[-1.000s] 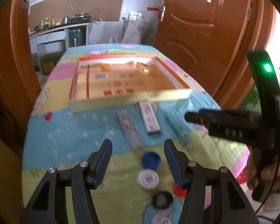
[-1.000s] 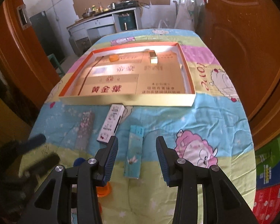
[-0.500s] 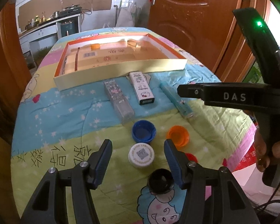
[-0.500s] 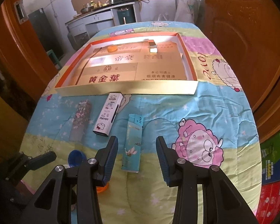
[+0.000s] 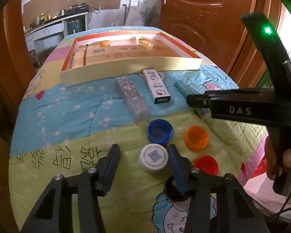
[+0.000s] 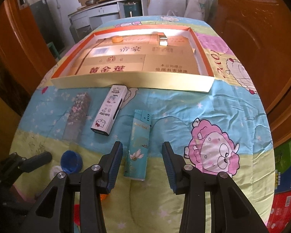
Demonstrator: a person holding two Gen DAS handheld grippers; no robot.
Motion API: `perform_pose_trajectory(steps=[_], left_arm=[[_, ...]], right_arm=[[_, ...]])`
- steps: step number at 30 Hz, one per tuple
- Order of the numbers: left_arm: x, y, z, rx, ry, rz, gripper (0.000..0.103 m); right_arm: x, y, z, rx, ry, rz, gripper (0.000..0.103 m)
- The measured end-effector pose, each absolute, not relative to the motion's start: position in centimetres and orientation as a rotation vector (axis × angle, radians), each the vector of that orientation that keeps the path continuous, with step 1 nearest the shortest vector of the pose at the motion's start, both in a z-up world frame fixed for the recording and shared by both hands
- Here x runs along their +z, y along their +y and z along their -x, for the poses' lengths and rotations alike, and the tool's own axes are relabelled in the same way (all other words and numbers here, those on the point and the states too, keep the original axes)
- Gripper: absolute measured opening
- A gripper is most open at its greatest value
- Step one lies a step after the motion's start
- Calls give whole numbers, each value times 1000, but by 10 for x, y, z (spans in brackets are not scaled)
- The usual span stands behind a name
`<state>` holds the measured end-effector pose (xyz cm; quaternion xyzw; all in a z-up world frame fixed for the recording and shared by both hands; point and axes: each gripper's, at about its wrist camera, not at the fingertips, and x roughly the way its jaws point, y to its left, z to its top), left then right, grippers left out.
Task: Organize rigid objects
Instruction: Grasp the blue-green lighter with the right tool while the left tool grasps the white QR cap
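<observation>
Biggest worry here is the caps sitting so close together. The left tool is closing around the white cap, and its right finger is squeezed into the gap next to the red cap and right over the black cap. The blue cap is just beyond the white one too. If the fingers come in a bit skewed, I'd guess one of them nudges a neighbour or pops the white cap out sideways. It's low and round, and the quilt under it is soft and wrinkly, so a pinch that's too high could just slide off the rim.

Tool state on the left: jaws partway in and closing. The white cap is between them, nearer the right finger, and I don't see the pads pressing on it yet, so nothing's held.

The right tool sits at a medium gap straddling the near end of the teal lighter, pads clear of it on both sides. The risk there is that the lighter lies slightly off-centre, closer to the left finger, so closing could twist it instead of gripping square.

The tray is at the far side of the bed. The white box and grey box wait in front of it.
</observation>
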<state>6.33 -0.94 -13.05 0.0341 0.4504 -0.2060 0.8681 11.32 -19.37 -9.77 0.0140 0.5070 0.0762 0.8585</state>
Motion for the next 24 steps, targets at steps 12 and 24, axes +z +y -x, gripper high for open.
perform_pose_trajectory(steps=[12, 24], left_arm=[[-128, -1, -62, -465, 928, -6, 30], [-113, 1, -62, -476, 901, 11, 30]], right_arm=[[-99, -187, -112, 136, 1047, 27, 23], [-71, -194, -104, 158, 984, -11, 22]])
